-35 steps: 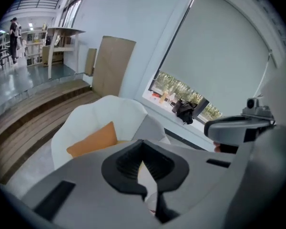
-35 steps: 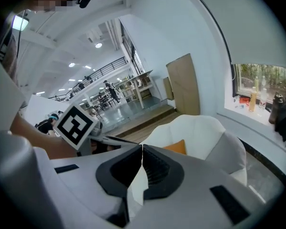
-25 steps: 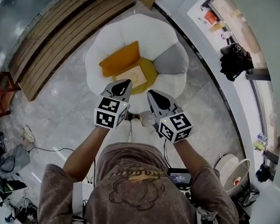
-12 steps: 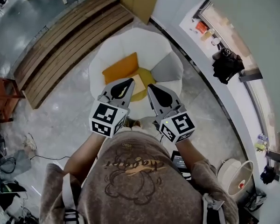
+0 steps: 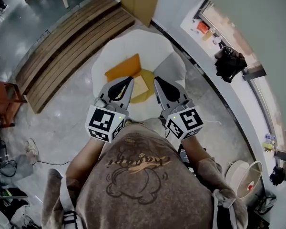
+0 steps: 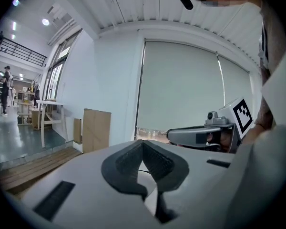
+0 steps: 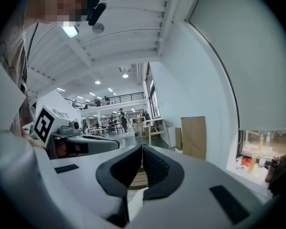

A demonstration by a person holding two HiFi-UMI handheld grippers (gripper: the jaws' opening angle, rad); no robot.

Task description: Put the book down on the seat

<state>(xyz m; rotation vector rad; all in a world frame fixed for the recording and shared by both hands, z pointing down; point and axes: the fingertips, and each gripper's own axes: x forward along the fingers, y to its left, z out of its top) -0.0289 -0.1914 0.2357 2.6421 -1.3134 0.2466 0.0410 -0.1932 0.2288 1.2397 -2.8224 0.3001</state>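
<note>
In the middle of the seat (image 5: 115,46) the book (image 5: 139,84) lay flat on a round yellow cushion (image 5: 149,77), exactly where it had been a second before, with an orange cushion (image 5: 124,67) toward the seat's left edge and a grey one (image 5: 169,66) toward its right edge. What had changed was the view. The seat had shrunk and slid up the head view, and both tools had risen toward the camera. Their tips now reached over the seat's front edge on either side of the book, well above it. The left hand-held gripper (image 5: 130,79) stayed closed, its ribbed black pads pressed together with nothing between them. The right hand-held gripper (image 5: 157,79) was likewise closed and empty. The person's shoes, seen earlier below the seat, were now hidden behind a brown printed shirt (image 5: 138,175). The seat was white, puffy and lobed like a flower, and the book was a thin tan rectangle. The floor (image 5: 62,113) was glossy grey stone. A slatted wooden deck (image 5: 71,46) ran diagonally beside it, and flat cardboard (image 5: 140,1) stood behind the seat.
</note>
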